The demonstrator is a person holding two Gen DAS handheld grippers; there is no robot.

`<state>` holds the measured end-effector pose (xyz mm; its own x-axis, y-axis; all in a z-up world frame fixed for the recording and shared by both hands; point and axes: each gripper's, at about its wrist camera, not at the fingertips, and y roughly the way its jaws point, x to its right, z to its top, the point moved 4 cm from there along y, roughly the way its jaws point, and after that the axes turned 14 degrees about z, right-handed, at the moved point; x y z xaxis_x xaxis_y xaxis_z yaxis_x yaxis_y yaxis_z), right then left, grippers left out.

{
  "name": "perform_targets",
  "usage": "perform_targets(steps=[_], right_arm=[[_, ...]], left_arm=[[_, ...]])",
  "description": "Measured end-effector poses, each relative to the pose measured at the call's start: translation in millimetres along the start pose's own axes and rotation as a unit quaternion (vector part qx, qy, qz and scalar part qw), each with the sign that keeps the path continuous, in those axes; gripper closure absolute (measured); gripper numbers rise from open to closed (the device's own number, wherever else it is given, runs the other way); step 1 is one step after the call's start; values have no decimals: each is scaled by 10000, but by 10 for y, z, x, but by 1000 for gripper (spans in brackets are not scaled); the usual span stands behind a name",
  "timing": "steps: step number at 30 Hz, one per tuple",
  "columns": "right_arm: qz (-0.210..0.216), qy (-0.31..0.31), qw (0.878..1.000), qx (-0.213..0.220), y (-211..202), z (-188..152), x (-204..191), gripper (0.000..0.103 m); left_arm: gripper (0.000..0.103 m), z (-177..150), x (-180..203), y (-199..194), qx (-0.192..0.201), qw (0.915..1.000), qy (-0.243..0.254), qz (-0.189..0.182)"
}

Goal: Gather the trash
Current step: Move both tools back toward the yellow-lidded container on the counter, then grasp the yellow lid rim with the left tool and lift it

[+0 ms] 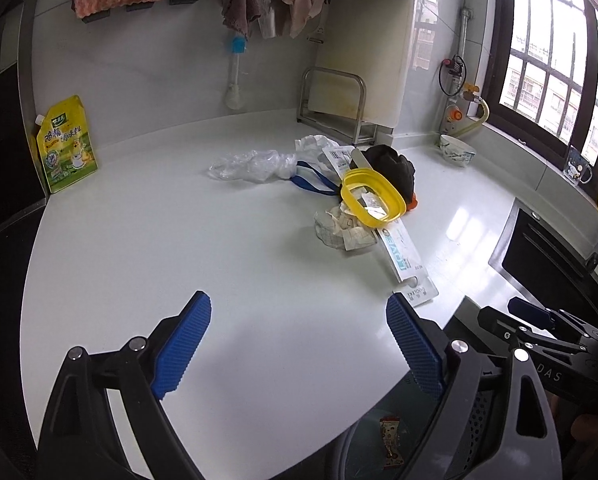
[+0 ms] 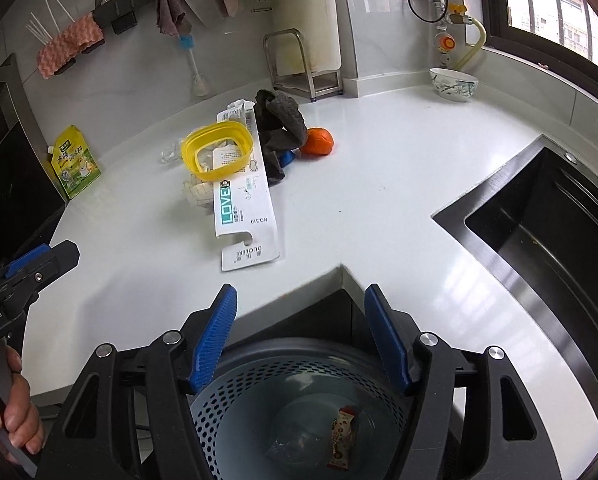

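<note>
Trash lies in one heap on the white counter (image 1: 179,240) in the left wrist view: a clear plastic bag (image 1: 255,165), crumpled paper (image 1: 341,226) and a long card package (image 1: 403,256), while the left gripper (image 1: 299,344) hangs wide open and empty before it. In the right wrist view the right gripper (image 2: 299,336), also open and empty, is above the perforated bin (image 2: 299,412), which holds one wrapper (image 2: 343,438). I think the card package (image 2: 247,208), nearest the counter edge, is best pinched at its free end.

A yellow seasoning pouch (image 1: 66,145) is stood against the backsplash. A patterned bowl (image 2: 453,83) is placed near the window. A black sink (image 2: 547,236) is set into the counter.
</note>
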<state>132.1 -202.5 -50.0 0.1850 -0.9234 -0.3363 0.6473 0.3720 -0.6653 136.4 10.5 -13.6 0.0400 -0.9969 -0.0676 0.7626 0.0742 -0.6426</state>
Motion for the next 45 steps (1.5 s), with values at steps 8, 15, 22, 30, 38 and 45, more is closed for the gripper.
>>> perform_targets(steps=[8, 15, 22, 30, 38, 45], right_arm=[[123, -116, 9997, -155, 426, 257, -16, 38], [126, -358, 9991, -172, 654, 492, -45, 37], [-145, -118, 9998, -84, 559, 441, 286, 37], [-296, 109, 9995, 92, 382, 422, 616, 37], [-335, 300, 9980, 435, 189, 466, 918, 37], [-160, 563, 9961, 664, 95, 482, 1090, 37]], left_arm=[[13, 193, -57, 286, -33, 9999, -43, 135], [13, 328, -69, 522, -119, 9997, -145, 184], [13, 540, 209, 625, -28, 9999, -129, 110], [11, 637, 679, 713, -35, 9998, -137, 118], [8, 641, 1026, 889, -160, 9990, -158, 396], [8, 651, 1203, 1084, -215, 9971, -173, 708]])
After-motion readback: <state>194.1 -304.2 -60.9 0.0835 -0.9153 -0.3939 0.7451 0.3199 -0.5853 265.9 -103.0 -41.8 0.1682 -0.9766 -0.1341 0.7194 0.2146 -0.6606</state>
